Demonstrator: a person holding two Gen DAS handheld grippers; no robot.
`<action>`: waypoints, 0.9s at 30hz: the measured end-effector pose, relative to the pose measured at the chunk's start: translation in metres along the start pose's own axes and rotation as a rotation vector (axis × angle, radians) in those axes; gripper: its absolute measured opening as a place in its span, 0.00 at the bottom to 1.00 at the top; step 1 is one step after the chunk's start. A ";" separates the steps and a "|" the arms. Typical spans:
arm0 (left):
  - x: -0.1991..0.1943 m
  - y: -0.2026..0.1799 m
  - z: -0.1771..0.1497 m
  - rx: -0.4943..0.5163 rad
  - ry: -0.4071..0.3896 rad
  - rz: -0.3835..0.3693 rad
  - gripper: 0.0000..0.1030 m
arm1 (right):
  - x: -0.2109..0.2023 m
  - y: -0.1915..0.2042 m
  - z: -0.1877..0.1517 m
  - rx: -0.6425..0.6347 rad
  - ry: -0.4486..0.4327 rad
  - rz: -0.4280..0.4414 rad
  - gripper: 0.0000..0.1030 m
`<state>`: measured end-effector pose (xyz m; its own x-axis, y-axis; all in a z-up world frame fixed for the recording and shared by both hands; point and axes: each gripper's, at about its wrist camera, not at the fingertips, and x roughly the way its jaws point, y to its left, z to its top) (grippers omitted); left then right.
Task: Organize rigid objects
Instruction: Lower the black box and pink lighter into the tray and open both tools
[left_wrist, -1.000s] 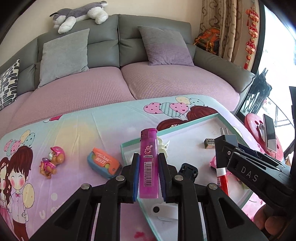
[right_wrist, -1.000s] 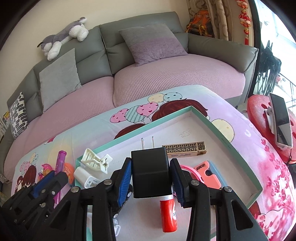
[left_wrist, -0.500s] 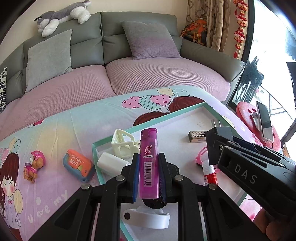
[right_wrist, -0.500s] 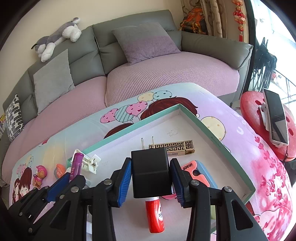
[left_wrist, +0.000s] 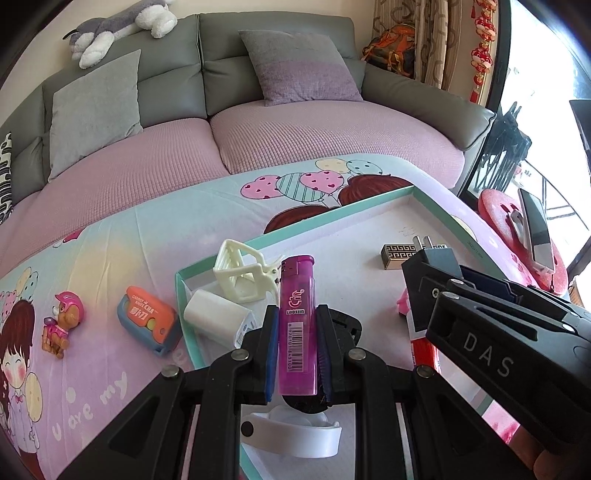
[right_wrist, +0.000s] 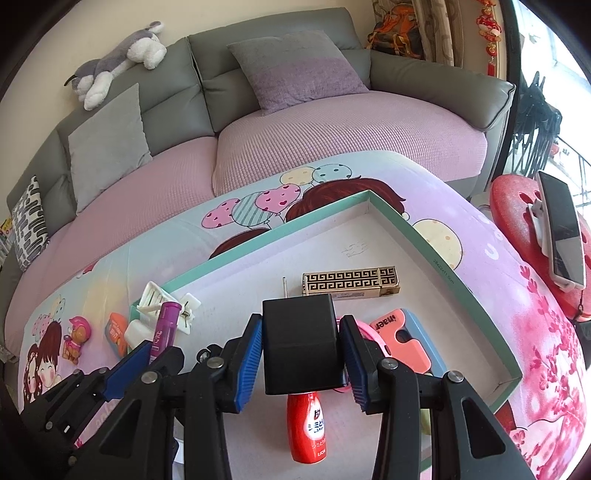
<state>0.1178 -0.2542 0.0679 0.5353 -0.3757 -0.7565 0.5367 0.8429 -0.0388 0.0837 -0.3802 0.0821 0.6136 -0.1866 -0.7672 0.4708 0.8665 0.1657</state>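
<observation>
Left wrist view: left claw (left_wrist: 297, 350) pinching a purple lighter (left_wrist: 297, 325) upright between its blue pads, poised over the near left corner of the teal-rimmed box (left_wrist: 332, 218). Directly beyond: a cream hair clip (left_wrist: 243, 273) and a white charger block (left_wrist: 216, 319) inside that corner; a white curved piece (left_wrist: 295, 435) below. Still out on the cartoon-print worktop (left_wrist: 110, 240): an orange-and-blue case (left_wrist: 147, 319) and a pink pup figure (left_wrist: 61, 325). Risk here: releasing from height, so the smooth lighter bounces, tips onto the clip or slides over the low rim.

Right wrist view: right claw (right_wrist: 301, 350) clamped on a black plug adapter (right_wrist: 301, 345), one prong visible past its far edge, above the box floor. Underneath and close by: a red bottle (right_wrist: 308, 428), a pink ring (right_wrist: 365, 334), a coral-and-blue case (right_wrist: 404, 332), a gold patterned box (right_wrist: 351, 282). Risk: setting the adapter onto the round bottle, leaving it rocking; also both claws crowding together, near enough to knock.
</observation>
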 end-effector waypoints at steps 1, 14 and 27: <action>0.001 0.000 0.000 -0.002 0.001 0.001 0.20 | 0.001 0.000 0.000 0.000 0.004 0.000 0.43; -0.002 0.005 0.000 -0.017 0.004 0.020 0.20 | -0.002 0.005 0.000 -0.014 -0.003 0.010 0.43; -0.018 0.040 0.001 -0.099 -0.024 0.104 0.41 | -0.002 0.007 0.001 -0.020 0.003 0.011 0.43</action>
<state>0.1303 -0.2136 0.0808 0.6007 -0.2920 -0.7443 0.4111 0.9112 -0.0257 0.0863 -0.3745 0.0849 0.6173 -0.1755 -0.7669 0.4512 0.8775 0.1623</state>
